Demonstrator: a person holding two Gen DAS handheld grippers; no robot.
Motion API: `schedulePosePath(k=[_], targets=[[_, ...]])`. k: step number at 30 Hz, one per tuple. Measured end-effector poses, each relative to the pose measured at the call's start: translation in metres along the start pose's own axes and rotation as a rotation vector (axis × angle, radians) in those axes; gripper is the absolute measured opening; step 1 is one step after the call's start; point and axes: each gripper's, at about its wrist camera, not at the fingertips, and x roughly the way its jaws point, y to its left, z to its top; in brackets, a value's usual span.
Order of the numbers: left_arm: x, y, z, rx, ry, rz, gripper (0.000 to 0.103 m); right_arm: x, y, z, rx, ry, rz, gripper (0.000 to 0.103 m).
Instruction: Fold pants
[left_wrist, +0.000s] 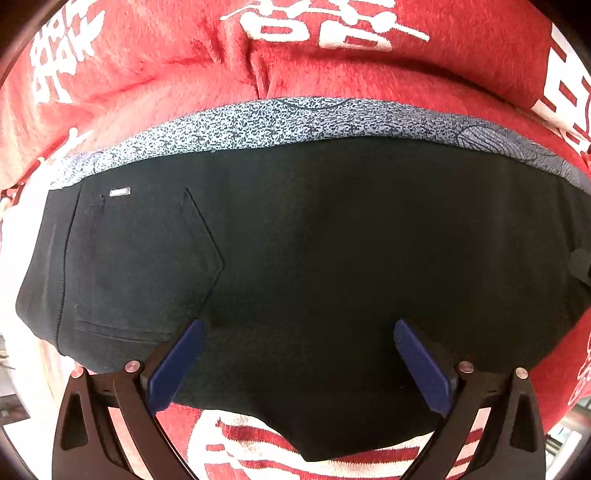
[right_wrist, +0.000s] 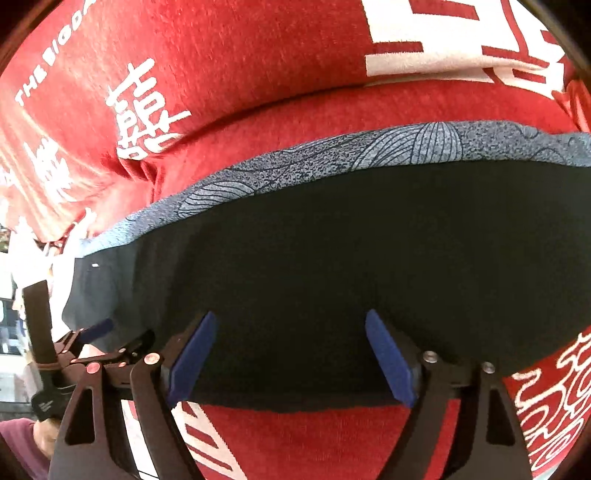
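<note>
On the red blanket (left_wrist: 155, 62) lay one pair of black pants (left_wrist: 314, 240), folded, a patterned cloth (left_wrist: 258, 122) at twelve o'clock. Two grippers hovered: the left gripper (left_wrist: 299, 332) and right gripper (right_wrist: 291, 325) both gaped wide, empty.

A home setting, most likely a bed or sofa, though the fisheye views are too tight to be sure. A plush red blanket (left_wrist: 155, 70) printed with large white Chinese characters fills both views from nine o'clock through twelve to three, rumpled into soft folds. Black pants (left_wrist: 332, 240) lie flat on it, over a blue-grey patterned cloth (left_wrist: 295, 118) showing along their twelve o'clock edge. At the nine o'clock rim, bright blurred surroundings are unreadable.
</note>
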Motion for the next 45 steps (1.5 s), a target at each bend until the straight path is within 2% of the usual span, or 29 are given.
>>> schedulePosePath(k=[5,10,13,17,18,19,23,29,32,35,38,40,41,42,44,45], targets=[[-0.004,-0.004,-0.004,0.011,-0.004,0.029,0.103,-0.003,-0.006,-0.002,-0.003,-0.007,0.058,0.087],[-0.004,-0.008,-0.003,0.009,0.008,0.042,0.103,-0.010,-0.022,-0.005,0.054,-0.041,0.156,0.087],[-0.004,-0.011,0.000,0.013,0.021,0.049,0.103,-0.010,-0.027,-0.002,0.070,-0.030,0.197,0.087],[-0.014,-0.024,0.003,0.053,0.025,0.126,0.103,-0.019,-0.034,0.000,0.114,-0.007,0.248,0.087],[-0.019,-0.032,0.006,0.069,0.017,0.146,0.103,-0.025,-0.039,-0.002,0.129,-0.017,0.256,0.087],[-0.022,-0.038,0.008,0.072,0.010,0.136,0.103,-0.035,-0.047,-0.004,0.147,-0.040,0.258,0.087],[-0.043,-0.079,0.020,0.097,-0.037,0.060,0.103,-0.062,-0.089,-0.013,0.231,-0.095,0.221,0.086],[-0.058,-0.176,0.046,0.198,-0.122,-0.033,0.103,-0.096,-0.169,-0.018,0.407,-0.151,0.100,0.061],[-0.062,-0.217,0.068,0.200,-0.164,-0.069,0.103,-0.111,-0.195,-0.012,0.436,-0.189,0.048,0.058],[-0.059,-0.244,0.094,0.185,-0.193,-0.073,0.103,-0.117,-0.202,0.008,0.394,-0.209,0.019,0.058],[-0.041,-0.259,0.109,0.164,-0.165,-0.043,0.103,-0.111,-0.198,0.038,0.306,-0.221,0.007,0.058],[-0.022,-0.262,0.113,0.148,-0.113,-0.018,0.103,-0.099,-0.190,0.064,0.250,-0.210,0.012,0.058],[-0.018,-0.260,0.110,0.126,-0.111,-0.033,0.103,-0.092,-0.187,0.074,0.227,-0.198,0.018,0.058],[-0.018,-0.255,0.108,0.087,-0.127,-0.062,0.103,-0.083,-0.185,0.083,0.206,-0.182,0.021,0.058],[-0.019,-0.254,0.105,0.086,-0.141,-0.069,0.103,-0.066,-0.184,0.094,0.162,-0.153,-0.009,0.058],[-0.020,-0.254,0.104,0.096,-0.151,-0.064,0.103,-0.064,-0.183,0.098,0.132,-0.170,-0.026,0.056]])
